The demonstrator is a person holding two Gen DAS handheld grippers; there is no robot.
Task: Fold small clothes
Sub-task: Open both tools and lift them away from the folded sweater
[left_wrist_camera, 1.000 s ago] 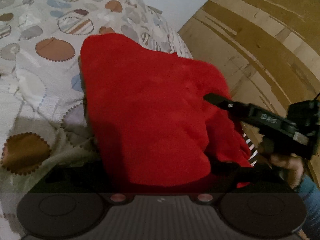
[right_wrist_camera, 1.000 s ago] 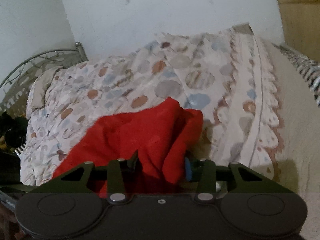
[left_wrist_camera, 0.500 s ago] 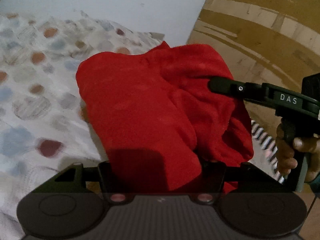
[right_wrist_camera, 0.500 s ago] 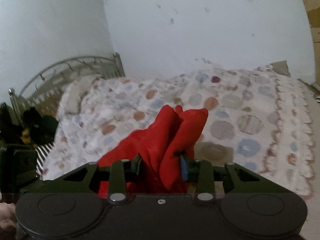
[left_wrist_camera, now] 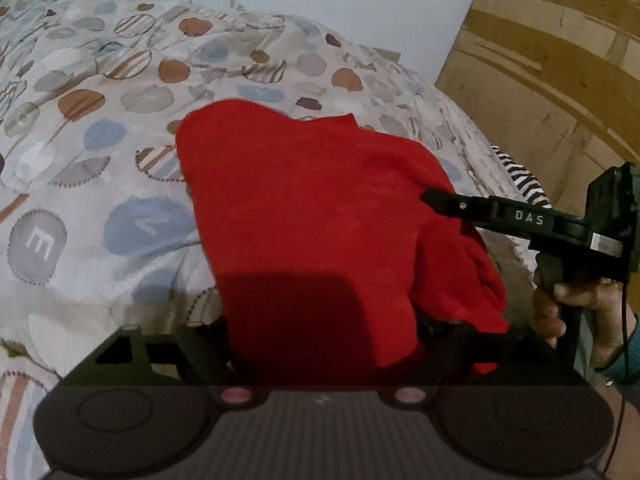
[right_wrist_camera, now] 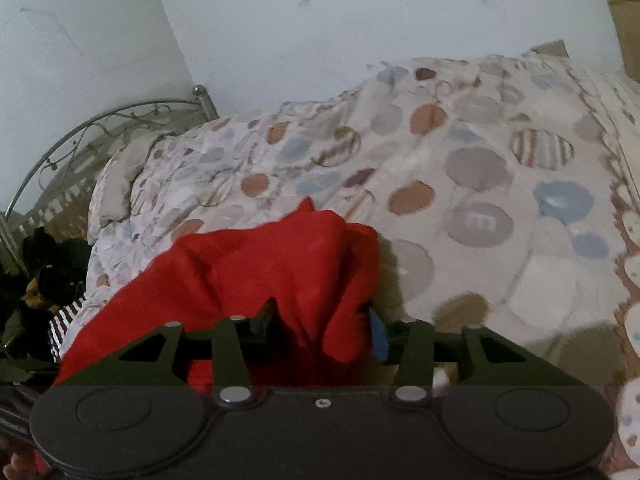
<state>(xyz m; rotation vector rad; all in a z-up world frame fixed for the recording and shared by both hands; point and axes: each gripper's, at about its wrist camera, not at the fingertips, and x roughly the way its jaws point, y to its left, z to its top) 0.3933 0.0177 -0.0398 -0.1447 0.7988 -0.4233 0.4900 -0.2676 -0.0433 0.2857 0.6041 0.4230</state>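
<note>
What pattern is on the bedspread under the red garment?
Pale bedspread with brown, blue, grey and striped circles; clearest in the left wrist view.

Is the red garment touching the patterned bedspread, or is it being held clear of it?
Cannot tell. In the left wrist view the red garment covers the patterned bedspread beneath it, and neither view shows contact or a gap plainly.

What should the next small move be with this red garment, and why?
Probably lower the red garment onto the patterned bedspread and spread it flat. It hangs bunched in a thick fold between the right tongs, and its near edge drapes over the left tongs, with cloth between both. Both are opening, so setting it down before it slips seems wise.
</note>
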